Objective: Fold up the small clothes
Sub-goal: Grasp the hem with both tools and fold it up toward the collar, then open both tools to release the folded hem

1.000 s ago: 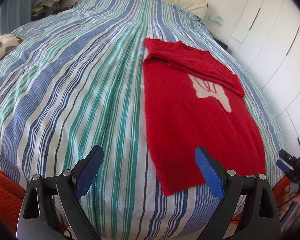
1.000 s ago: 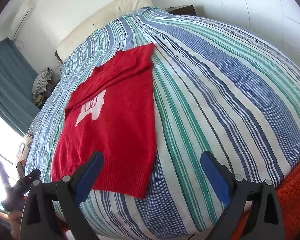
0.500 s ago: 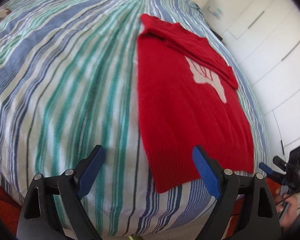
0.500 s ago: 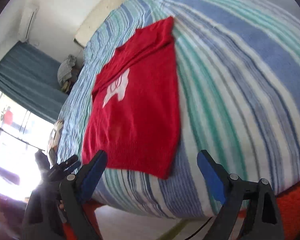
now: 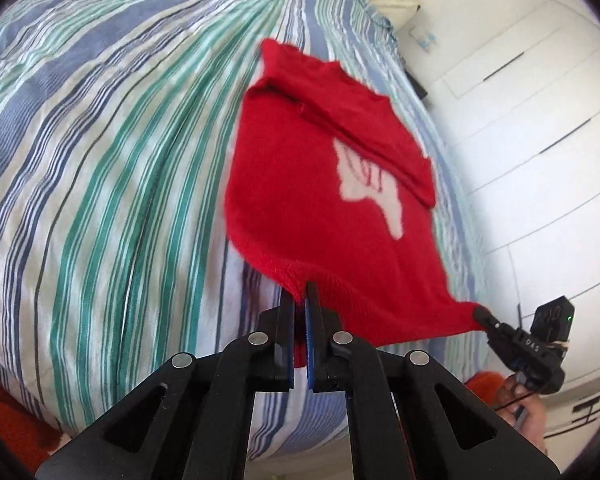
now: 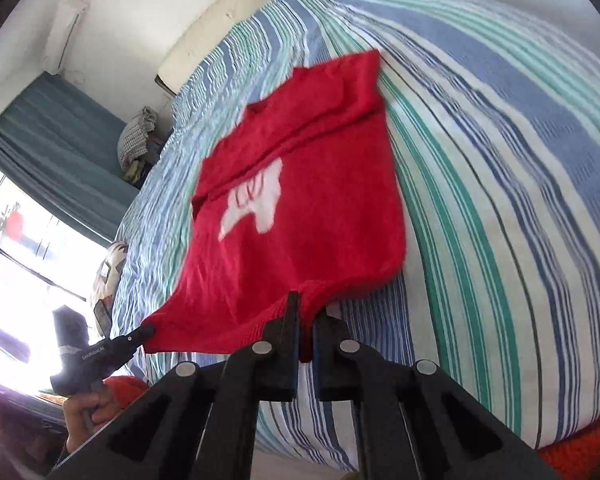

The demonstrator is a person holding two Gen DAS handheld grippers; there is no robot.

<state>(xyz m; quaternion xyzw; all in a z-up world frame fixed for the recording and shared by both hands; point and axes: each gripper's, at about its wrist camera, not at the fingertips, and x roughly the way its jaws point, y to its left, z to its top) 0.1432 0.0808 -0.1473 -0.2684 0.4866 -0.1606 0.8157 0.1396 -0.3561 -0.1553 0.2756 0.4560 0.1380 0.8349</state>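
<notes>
Both grippers, left gripper point(image 5: 302, 294) and right gripper point(image 6: 307, 308), clench the red sweater's point(image 5: 324, 184) near hem; its length runs away up the bed point(image 5: 100, 152).

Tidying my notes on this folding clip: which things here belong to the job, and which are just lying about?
In the job: red sweater, left gripper, right gripper, striped bedspread.
Lying about: pile of clothes, curtain, wardrobe doors.

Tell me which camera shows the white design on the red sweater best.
The left wrist view: the white design on the red sweater is sharp there, its red lines clear, though a folded sleeve covers its top. In the right wrist view the design shows too, but blurred.
</notes>
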